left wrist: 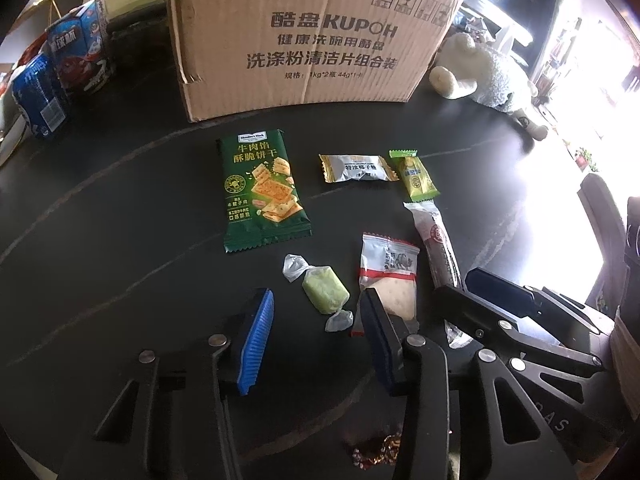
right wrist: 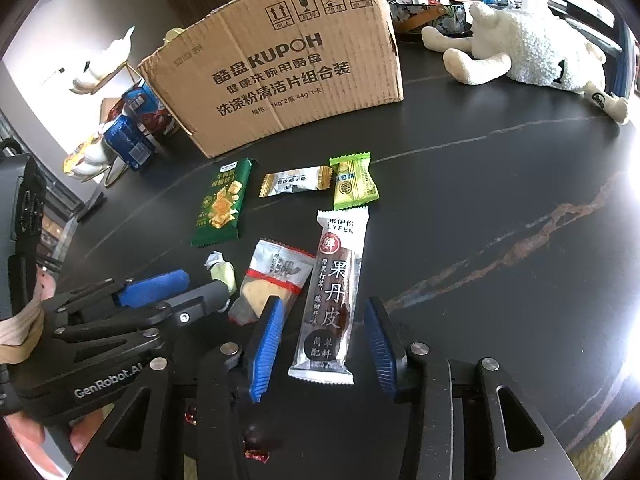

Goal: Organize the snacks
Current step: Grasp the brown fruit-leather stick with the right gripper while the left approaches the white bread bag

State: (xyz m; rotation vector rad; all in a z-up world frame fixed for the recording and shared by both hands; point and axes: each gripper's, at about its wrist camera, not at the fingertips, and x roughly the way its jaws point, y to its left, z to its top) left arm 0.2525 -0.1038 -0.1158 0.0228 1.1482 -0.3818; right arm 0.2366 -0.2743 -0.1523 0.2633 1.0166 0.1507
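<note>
The hawthorn strip [right wrist: 334,300], a long flat sachet, lies on the dark surface [right wrist: 500,208] between the pads of the right gripper [right wrist: 322,348], which stands partly open with clear gaps on both sides, holding nothing. Its long axis runs away from the camera toward the cardboard box [right wrist: 280,80], printed end near. It looks light, thin and floppy with a slick film, so pinching across its narrow width near the middle should keep the ends from drooping.

The green candy [left wrist: 325,289], twist-wrapped, soft-looking and small, lies just ahead of the left gripper [left wrist: 316,344], slanting left-far to right-near. That gripper is also partly open and empty; its right finger overlaps the white nougat packet [left wrist: 390,276], though whether it touches is hard to tell. Take the candy across its plump body, not the crinkly tails.

Farther out lie the green cracker bag [left wrist: 260,192], a white sweet [left wrist: 356,168] and a yellow-green sachet [left wrist: 416,178], near the box. A plush toy [right wrist: 532,56] rests beyond.
</note>
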